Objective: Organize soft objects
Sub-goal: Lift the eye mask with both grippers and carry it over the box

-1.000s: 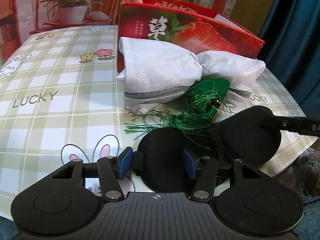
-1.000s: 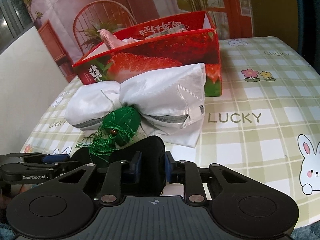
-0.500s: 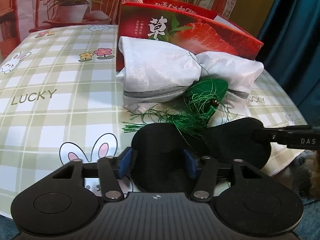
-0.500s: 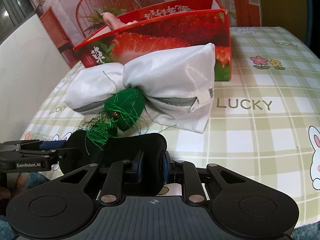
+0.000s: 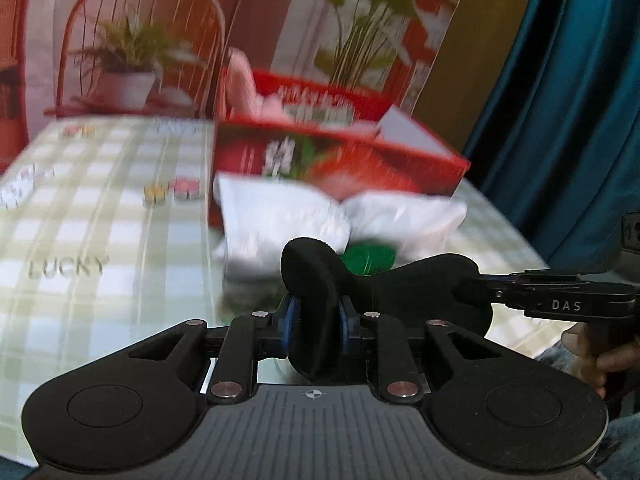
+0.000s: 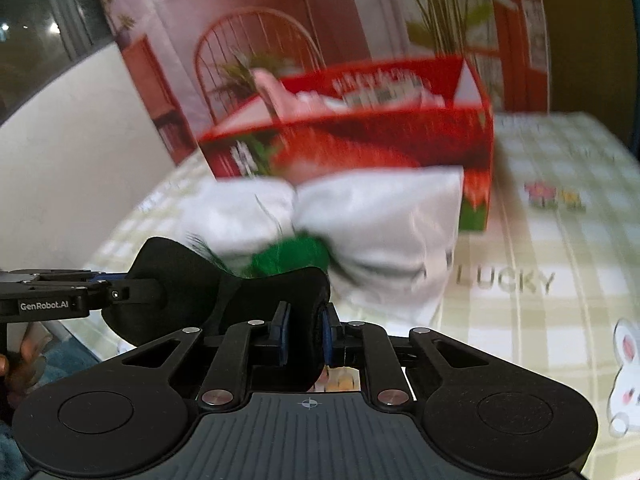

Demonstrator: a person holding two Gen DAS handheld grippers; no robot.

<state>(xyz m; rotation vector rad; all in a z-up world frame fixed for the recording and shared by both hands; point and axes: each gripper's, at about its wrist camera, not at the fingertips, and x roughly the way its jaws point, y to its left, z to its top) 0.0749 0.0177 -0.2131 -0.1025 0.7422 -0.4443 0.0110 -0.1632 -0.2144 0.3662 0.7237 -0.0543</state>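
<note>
- At the near edge of the checked tablecloth [image 5: 100,240], a black eye mask [image 5: 400,280] is held up off the cloth between two grippers, one at each end.
- The left gripper [image 5: 314,322] has its blue pads [image 5: 289,320] on one lobe of the mask, which stands folded upright between them; its jaws are closing on it.
- The right gripper [image 6: 302,334] is clamped tight on the other lobe [image 6: 280,300].
- In the left view, the right gripper's side reads "DAS"; in the right view, the left one's side reads "GenRobot.AI". A hand [image 5: 600,356] shows under the "DAS" arm.
- Just beyond the mask lies a green tasselled sachet [image 6: 288,258], resting against a white zipped fabric bag [image 6: 380,220].
- Behind the bag stands a red strawberry-printed box [image 6: 400,136], open, with something pink [image 6: 276,96] sticking out. Its white lettering is too blurred to read.
- "LUCKY" is printed on the cloth to the left [image 5: 66,268] and to the right of the bag [image 6: 506,280], with a rabbit [image 6: 626,376] towards the right edge.
</note>
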